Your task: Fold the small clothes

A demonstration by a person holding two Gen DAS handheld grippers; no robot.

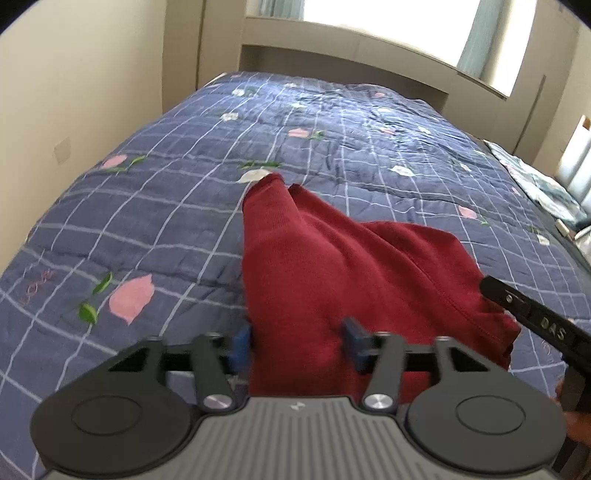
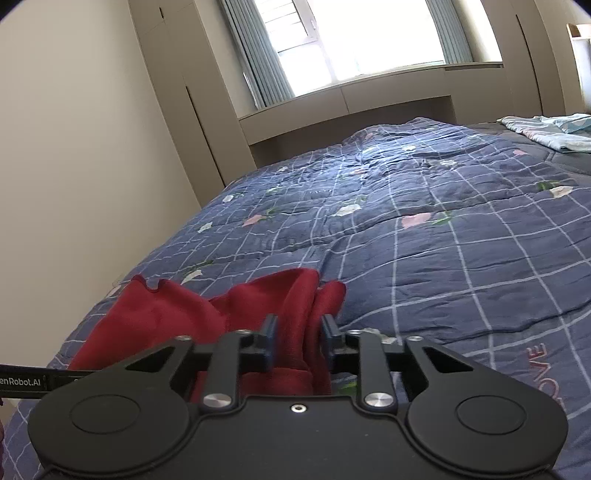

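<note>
Left gripper (image 1: 297,338): its blue-padded fingers (image 1: 242,343) are clamping a bunched fold of the red garment (image 1: 332,266), which is filling the gap between them.
Right gripper (image 2: 298,341): its fingers (image 2: 269,334) are pinching another gathered edge of the same cloth, seen in the left wrist view as a black bar (image 1: 532,317) coming in from the right.
Red garment: it is hanging and trailing between the two grippers, lifted at the near end, its far tip (image 1: 271,181) reaching onto the quilt.
Garment edges: a stitched hem (image 1: 476,321) is running along the right side; a wavy edge (image 2: 147,286) is showing on the left in the right wrist view.
Quilt (image 1: 155,192): blue, gridded with pale lines and flowers, it is spreading bare ahead and to both sides of the cloth.
Bed edges: the wall (image 2: 74,166) is bordering the quilt's left edge; a built-in ledge (image 2: 351,96) is bordering the far end under the window (image 2: 362,33).
Pale bedding (image 2: 546,131): it is lying at the far right, well apart from the garment.
</note>
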